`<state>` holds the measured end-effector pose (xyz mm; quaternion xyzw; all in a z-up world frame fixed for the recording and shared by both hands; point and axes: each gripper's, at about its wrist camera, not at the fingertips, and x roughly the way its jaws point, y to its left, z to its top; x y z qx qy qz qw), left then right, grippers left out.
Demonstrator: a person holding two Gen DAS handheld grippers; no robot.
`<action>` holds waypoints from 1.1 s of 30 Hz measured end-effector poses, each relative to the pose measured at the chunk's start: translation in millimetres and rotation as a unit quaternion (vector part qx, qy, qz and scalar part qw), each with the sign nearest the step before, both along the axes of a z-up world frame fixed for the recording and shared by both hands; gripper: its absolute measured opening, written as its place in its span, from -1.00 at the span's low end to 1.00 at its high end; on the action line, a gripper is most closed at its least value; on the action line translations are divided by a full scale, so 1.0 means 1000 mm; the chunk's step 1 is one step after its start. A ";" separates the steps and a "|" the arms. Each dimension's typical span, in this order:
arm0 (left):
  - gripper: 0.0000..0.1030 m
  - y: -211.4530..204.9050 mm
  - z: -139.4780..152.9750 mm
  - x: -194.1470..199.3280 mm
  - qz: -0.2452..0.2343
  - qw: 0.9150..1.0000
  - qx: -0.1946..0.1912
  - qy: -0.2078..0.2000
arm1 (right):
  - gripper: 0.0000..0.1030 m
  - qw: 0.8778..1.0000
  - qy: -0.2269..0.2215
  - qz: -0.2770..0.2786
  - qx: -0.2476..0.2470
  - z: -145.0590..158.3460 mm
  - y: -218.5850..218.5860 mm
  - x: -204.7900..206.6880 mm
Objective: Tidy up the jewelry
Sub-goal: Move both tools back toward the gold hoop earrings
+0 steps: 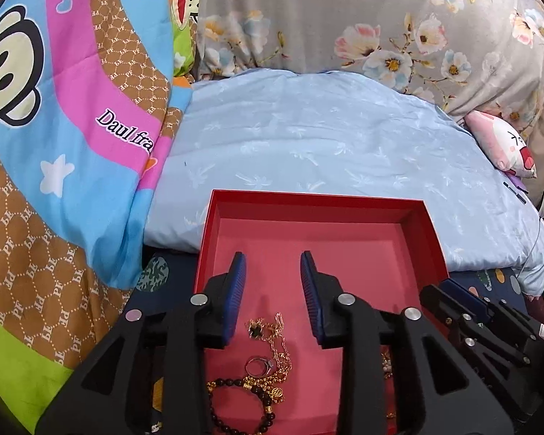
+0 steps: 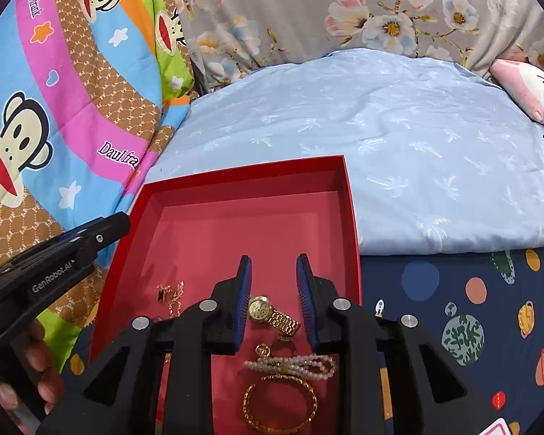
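Observation:
A red open box (image 1: pixel 315 199) lies on the bed, also in the right wrist view (image 2: pixel 243 174). In its near part lie a gold necklace with a dark pendant (image 1: pixel 272 330), a silver ring (image 1: pixel 259 365) and a dark bead bracelet (image 1: pixel 241 404). The right wrist view shows a gold watch (image 2: pixel 272 313), a pearl bracelet (image 2: pixel 290 364), a gold chain bracelet (image 2: pixel 279 404) and the necklace (image 2: pixel 170 295). My left gripper (image 1: pixel 273 264) is open and empty above the necklace. My right gripper (image 2: pixel 273 268) is open and empty above the watch.
A light blue pillow (image 1: pixel 326 145) lies behind the box. A colourful monkey quilt (image 1: pixel 54 127) is at the left, floral fabric (image 1: pixel 344 18) at the back, a pink plush (image 1: pixel 500 145) at the right. The navy planet sheet (image 2: pixel 453 308) lies under the box.

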<state>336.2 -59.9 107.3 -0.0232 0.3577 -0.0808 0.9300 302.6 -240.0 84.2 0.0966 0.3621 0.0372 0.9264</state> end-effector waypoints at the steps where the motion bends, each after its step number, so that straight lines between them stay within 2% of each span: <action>1: -0.40 0.000 0.001 -0.002 0.001 1.000 0.001 0.000 | -0.48 1.000 -0.001 0.000 0.004 0.002 -0.001 -0.003; 4: -0.33 0.001 0.005 -0.010 0.002 1.000 0.001 -0.001 | -0.38 1.000 -0.008 -0.004 0.014 0.008 -0.003 -0.017; 9: -0.29 0.004 0.012 -0.031 0.004 1.000 -0.005 -0.003 | -0.33 1.000 -0.024 -0.006 0.008 0.020 0.002 -0.054; 16: -0.28 0.007 0.010 -0.088 -0.007 1.000 0.007 0.002 | -0.29 1.000 -0.015 0.012 0.004 0.019 0.021 -0.125; 18: -0.25 0.011 0.004 -0.110 -0.011 1.000 0.011 0.011 | -0.28 1.000 -0.009 0.015 -0.003 0.014 0.027 -0.156; 20: 0.05 0.017 -0.005 -0.130 -0.009 1.000 0.010 0.020 | -0.23 1.000 0.001 0.015 -0.006 0.005 0.030 -0.183; 23: 0.06 0.028 -0.027 -0.165 -0.009 0.999 -0.005 0.048 | -0.23 0.999 0.029 0.016 -0.006 -0.015 0.031 -0.222; 27: 0.06 0.034 -0.057 -0.206 -0.017 0.996 0.001 0.083 | -0.23 0.997 0.068 0.014 -0.026 -0.043 0.033 -0.252; 33: 0.06 0.044 -0.073 -0.250 -0.025 0.995 0.000 0.099 | -0.23 0.995 0.094 0.015 -0.035 -0.067 0.036 -0.281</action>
